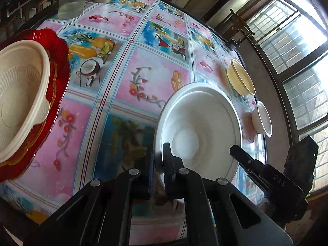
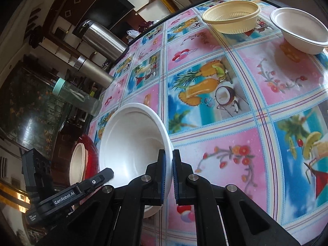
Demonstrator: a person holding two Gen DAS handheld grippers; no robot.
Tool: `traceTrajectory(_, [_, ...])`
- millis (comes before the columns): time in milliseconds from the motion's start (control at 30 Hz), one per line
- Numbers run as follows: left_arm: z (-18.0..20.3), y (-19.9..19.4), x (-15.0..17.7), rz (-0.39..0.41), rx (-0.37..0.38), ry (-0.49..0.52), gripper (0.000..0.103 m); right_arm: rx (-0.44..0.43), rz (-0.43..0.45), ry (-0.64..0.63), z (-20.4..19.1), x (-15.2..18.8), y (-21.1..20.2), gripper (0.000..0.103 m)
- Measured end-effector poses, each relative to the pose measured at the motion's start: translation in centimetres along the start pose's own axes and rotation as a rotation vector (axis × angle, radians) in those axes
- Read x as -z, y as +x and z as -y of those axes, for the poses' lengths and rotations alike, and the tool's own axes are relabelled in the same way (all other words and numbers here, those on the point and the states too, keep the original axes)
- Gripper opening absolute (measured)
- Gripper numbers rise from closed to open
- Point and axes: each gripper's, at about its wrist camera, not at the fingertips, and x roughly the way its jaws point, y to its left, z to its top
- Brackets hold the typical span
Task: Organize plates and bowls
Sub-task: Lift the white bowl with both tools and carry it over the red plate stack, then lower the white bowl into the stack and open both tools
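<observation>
Grippers both pinching rim of same white bowl (image 1: 196, 123): left gripper (image 1: 158, 164) on one side, right gripper (image 2: 168, 176) on opposite side, bowl tilted above fruit-print tablecloth (image 2: 225, 143). Left of it, cream ribbed bowl (image 1: 18, 94) stacked on red plate (image 1: 59, 47). Farther off, yellow bowl (image 2: 231, 18) beside small white bowl (image 2: 301, 30). Steel flasks (image 2: 102, 39) at table's far edge.

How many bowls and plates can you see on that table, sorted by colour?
White bowls: 2, the large bowl both grippers hold, and a small one by the edge.
Cream bowls: 2, one standing alone, one on the plate.
Red plates: 1, the scalloped plate.
Total: 5
</observation>
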Motion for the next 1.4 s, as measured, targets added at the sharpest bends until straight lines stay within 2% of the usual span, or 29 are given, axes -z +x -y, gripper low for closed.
traceTrajectory(167, [-0.2,-0.9,2.4,-0.026,0.02,0.02,0.008,-0.025,0.006,-0.017,-0.6,1.3,-1.9,0.007])
traceTrajectory(333, [-0.5,-3.4,3.0,0.02,0.029,0.039,0.008,-0.053,0.021,-0.062,-3.1,1.4,-2.8,0.007])
traceTrajectory(567, [-3.0,-9.5,2.0,0.165,0.02,0.012,0.008,-0.115,0.016,-0.153,-9.2,0.8,-1.5,0.007])
traceTrajectory(767, [-6.3,-13.9,0.8,0.284,-0.04,-0.044,0.008,-0.165,-0.014,-0.229,-15.6,0.6,1.6,0.007])
traceTrajectory(900, [-9.1,-15.2,0.0,0.328,-0.097,-0.098,0.008,-0.189,-0.042,-0.274,-19.5,1.0,4.4,0.007])
traceTrajectory(1100, [-13.2,-15.0,-0.5,0.334,-0.138,-0.201,0.008,-0.198,-0.087,-0.305,-22.8,1.7,8.7,0.008])
traceTrajectory(1400, [-16.1,-13.3,-1.0,0.288,-0.15,-0.244,0.008,-0.218,-0.105,-0.29,-22.3,2.5,12.4,0.009])
